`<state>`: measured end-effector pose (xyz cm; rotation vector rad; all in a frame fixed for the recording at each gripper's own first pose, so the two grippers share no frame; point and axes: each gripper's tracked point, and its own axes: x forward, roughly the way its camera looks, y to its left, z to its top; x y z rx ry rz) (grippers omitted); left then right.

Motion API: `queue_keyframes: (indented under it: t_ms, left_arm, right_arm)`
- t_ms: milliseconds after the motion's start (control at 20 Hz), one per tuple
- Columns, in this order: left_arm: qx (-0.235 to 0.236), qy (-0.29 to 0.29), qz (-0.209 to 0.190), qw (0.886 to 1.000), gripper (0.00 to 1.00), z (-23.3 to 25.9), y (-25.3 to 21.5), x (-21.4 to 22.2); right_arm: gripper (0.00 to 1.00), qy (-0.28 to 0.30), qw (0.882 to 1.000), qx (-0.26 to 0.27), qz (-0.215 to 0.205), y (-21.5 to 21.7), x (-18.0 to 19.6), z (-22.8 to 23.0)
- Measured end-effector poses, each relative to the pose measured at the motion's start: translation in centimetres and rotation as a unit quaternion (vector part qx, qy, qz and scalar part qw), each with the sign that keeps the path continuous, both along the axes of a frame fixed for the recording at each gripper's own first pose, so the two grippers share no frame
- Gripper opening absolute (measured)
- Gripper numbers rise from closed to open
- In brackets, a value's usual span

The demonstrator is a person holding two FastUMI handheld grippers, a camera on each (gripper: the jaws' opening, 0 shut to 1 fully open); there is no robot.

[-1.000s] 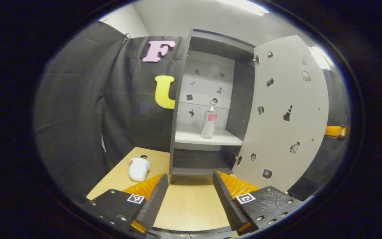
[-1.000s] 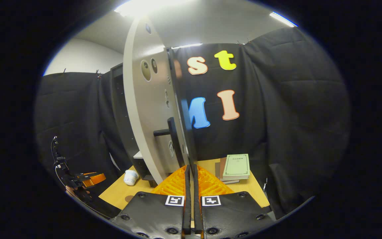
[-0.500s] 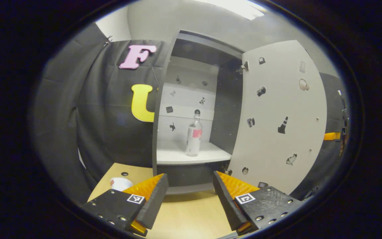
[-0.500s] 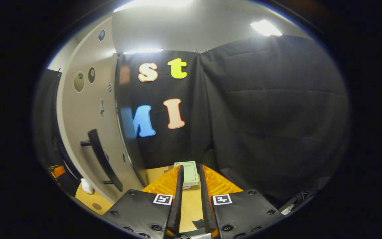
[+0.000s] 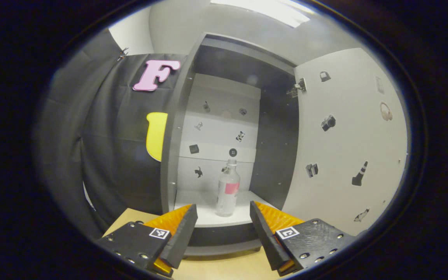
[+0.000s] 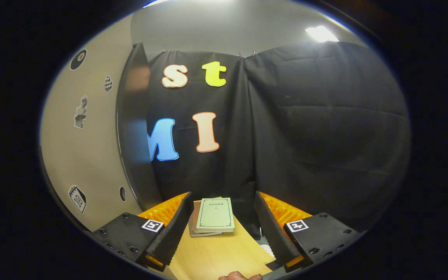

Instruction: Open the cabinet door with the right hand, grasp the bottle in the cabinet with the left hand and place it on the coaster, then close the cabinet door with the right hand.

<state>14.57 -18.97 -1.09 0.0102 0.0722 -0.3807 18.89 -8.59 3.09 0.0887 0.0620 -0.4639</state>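
A clear bottle (image 5: 227,193) with a pink label stands upright on the white shelf (image 5: 204,218) inside the open cabinet (image 5: 177,128). My left gripper (image 5: 222,229) is open just in front of the shelf, the bottle framed between its fingers but a little farther back. The pale cabinet door (image 5: 348,147) is swung wide to the right, stickers on its inner face. In the right gripper view the door's outer face (image 6: 88,155) and dark edge run along the left side. My right gripper (image 6: 223,223) is open with nothing in it, over the table's right end.
A stack of books (image 6: 214,216), a green one on top, lies on the wooden table (image 6: 216,256) between the right gripper's fingers. Black cloth walls close in behind and to the right. A fingertip (image 6: 237,276) shows at the bottom edge of the right gripper view.
The left gripper has moved in and up toward the shelf; the bottle looks closer. The right gripper left the door handle, swung right and went from shut to open.
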Motion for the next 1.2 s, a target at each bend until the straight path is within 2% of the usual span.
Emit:
queue_keyframes:
  t_ms: [300,550,850,1000,1050,1200]
  left_arm:
    - [0.017,0.012,0.001,1.000,0.82,-2.5,-3.7,7.7]
    - [0.031,0.025,-0.006,0.999,0.82,-4.1,-5.9,12.3]
    - [0.050,0.030,0.000,0.998,0.83,-5.7,-6.9,15.9]
    - [0.030,0.037,-0.010,0.999,0.84,-6.2,-7.8,17.2]
    - [0.023,0.040,-0.014,0.999,0.82,-6.2,-8.0,17.6]
    - [0.022,0.043,-0.016,0.999,0.83,-6.7,-8.2,18.1]
  right_arm:
    - [0.96,-0.011,1.000,-0.015,-0.003,-3.4,2.2,0.3]
    - [0.99,0.008,1.000,-0.005,-0.005,-5.3,3.7,-1.3]
    - [0.97,0.026,1.000,0.006,-0.010,-7.0,5.1,-2.8]
    - [0.97,0.024,1.000,0.008,-0.012,-7.5,5.6,-2.7]
    - [0.97,0.023,1.000,0.010,-0.012,-7.6,5.8,-2.7]
    - [0.97,0.033,0.999,0.012,-0.009,-7.7,6.0,-3.4]
